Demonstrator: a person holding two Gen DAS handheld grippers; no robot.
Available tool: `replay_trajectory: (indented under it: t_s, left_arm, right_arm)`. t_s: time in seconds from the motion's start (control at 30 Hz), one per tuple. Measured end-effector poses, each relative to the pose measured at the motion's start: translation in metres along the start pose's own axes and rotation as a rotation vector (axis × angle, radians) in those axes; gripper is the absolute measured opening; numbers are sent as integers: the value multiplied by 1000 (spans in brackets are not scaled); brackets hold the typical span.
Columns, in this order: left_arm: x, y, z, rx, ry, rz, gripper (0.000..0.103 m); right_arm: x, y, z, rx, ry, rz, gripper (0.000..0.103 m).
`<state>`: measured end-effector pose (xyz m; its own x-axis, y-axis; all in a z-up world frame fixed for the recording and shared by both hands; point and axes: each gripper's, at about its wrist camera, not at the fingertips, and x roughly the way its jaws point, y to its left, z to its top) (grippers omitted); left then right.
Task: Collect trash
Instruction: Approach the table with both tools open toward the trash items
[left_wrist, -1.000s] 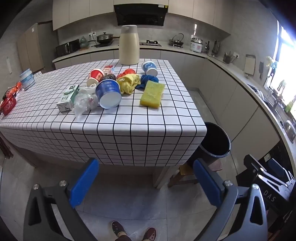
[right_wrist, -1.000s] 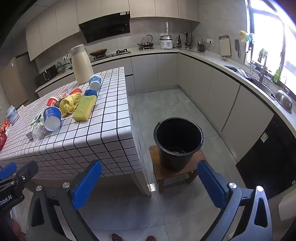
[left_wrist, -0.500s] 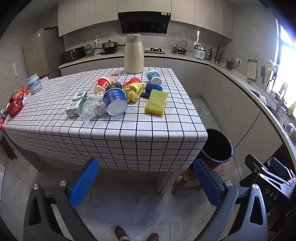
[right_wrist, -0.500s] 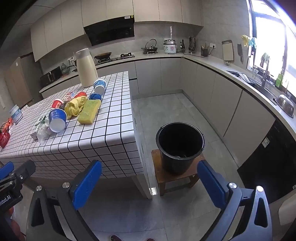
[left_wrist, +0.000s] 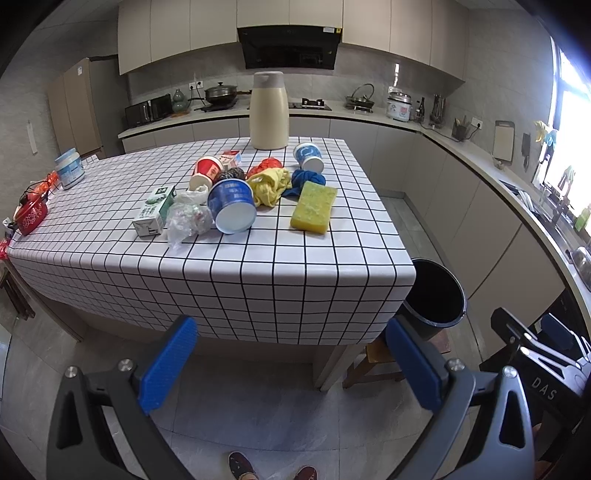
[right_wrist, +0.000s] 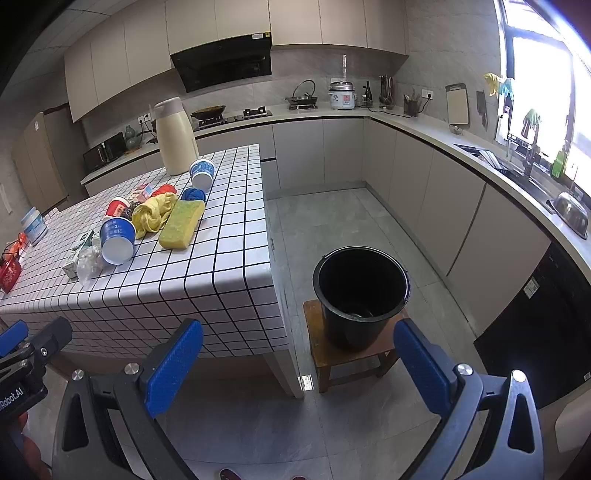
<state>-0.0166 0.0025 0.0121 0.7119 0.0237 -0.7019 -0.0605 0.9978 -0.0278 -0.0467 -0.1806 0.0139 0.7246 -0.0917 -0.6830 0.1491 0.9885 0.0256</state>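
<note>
Both my grippers, left gripper (left_wrist: 291, 363) and right gripper (right_wrist: 297, 363), hang released. Mid-frame, the blue paper cup (left_wrist: 232, 206) looks light and crushable; I'd pinch its rim gently.

bucket (left_wrist: 436, 295): left side hidden behind table (left_wrist: 258, 266) corner, lower right
shoes (left_wrist: 242, 467): cut off by bottom edge

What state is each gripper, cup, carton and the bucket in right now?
left gripper: open, empty, short of the table.
right gripper: open, empty.
black bucket: upright on a stool, looks nearly empty.
big blue cup: on its side, mouth toward camera.
red cup: tipped over.
small blue cup: on its side.
milk carton: lying flat.
plastic bag: crumpled.
yellow sponge: flat on the table.
</note>
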Motion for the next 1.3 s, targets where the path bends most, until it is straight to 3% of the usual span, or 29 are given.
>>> replay_trajectory:
  t_s: [1.3]
  left_arm:
    - [12, 19, 9, -31, 1, 48, 103]
  right_arm:
    - [12, 8, 10, -12, -5, 31, 103]
